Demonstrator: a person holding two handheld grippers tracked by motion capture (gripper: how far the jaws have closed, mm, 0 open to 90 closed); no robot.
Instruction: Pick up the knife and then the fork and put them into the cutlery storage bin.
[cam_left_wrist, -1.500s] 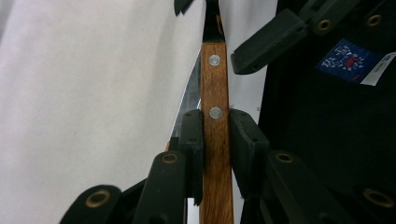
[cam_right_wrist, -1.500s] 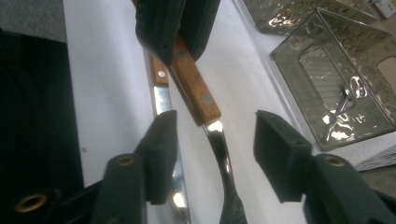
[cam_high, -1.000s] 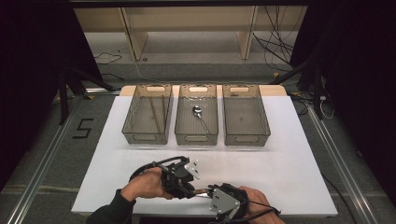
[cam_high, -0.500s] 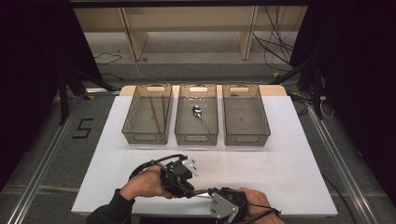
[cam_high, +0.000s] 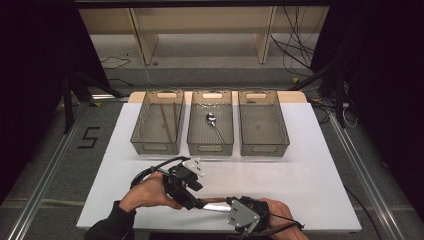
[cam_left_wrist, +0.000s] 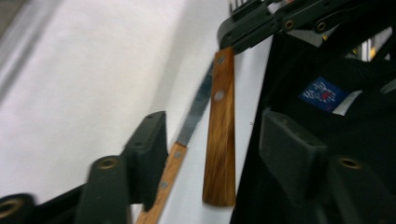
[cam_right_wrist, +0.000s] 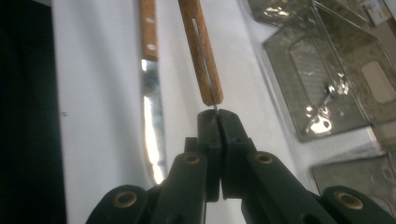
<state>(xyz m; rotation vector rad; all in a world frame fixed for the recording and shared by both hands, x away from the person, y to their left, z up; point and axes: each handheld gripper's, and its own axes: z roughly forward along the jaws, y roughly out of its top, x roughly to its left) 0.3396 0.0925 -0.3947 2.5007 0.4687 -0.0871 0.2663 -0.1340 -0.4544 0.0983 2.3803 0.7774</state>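
Knife (cam_right_wrist: 201, 56) hangs level just above the near edge of the white worktop (cam_high: 300, 175), between the 2 hands. The right tool (cam_right_wrist: 218, 116) is clamped together on the thin steel blade right at its root, so the wooden handle juts out towards the left tool (cam_high: 197, 202). The left tool's jaws have just been opening; they now stand apart on either side of that handle (cam_left_wrist: 219, 140) without pressing it, so the right tool alone carries the weight. This looks like a handover or re-grip. To do it well, the right grip should stay firm, since smooth metal can slip or swivel between flat pads, and the left tool should draw straight back along the handle so that it does not knock it sideways. The handle is a flat slab of warm, streaky brown wood with metal rivets and a squared end. A second knife (cam_right_wrist: 152, 116) lies flat on the worktop just beside it, its polished blade catching the light and its handle of the same wood. Farther back stand 3 smoky translucent trays in a row: the left tray (cam_high: 145, 135) holds thin dark sticks, the middle tray (cam_high: 197, 135) a shiny spoon (cam_high: 214, 124).
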